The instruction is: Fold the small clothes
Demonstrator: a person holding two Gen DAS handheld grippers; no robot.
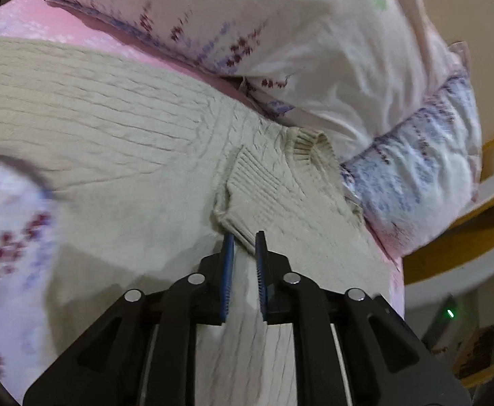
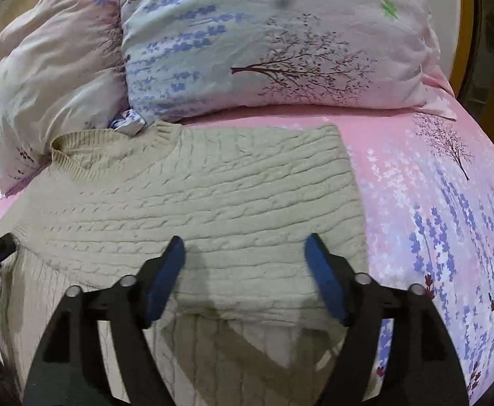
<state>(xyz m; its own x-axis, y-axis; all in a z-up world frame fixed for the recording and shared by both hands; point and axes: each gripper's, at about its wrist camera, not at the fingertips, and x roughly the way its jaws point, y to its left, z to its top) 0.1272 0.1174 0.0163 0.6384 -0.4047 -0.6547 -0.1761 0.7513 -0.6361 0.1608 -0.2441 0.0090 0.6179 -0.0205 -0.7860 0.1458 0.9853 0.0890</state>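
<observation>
My cream cable-knit sweater (image 2: 192,196) lies across the middle of the pink bed (image 2: 399,142), its collar at upper left by the pillows (image 2: 263,40). It looks soft, thick and floppy, so I'd pinch ribbed hems or folded edges. My right claw (image 2: 245,270) hangs wide open over it, holding nothing. My left claw (image 1: 245,253) is barely parted around a sleeve fold; I can't tell whether the pads press. The near edge is hidden.

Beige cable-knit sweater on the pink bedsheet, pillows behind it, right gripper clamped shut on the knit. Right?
Not quite: in the right wrist view the right gripper is open above the sweater, gripping nothing. Bedsheet and pillows are right.
</observation>
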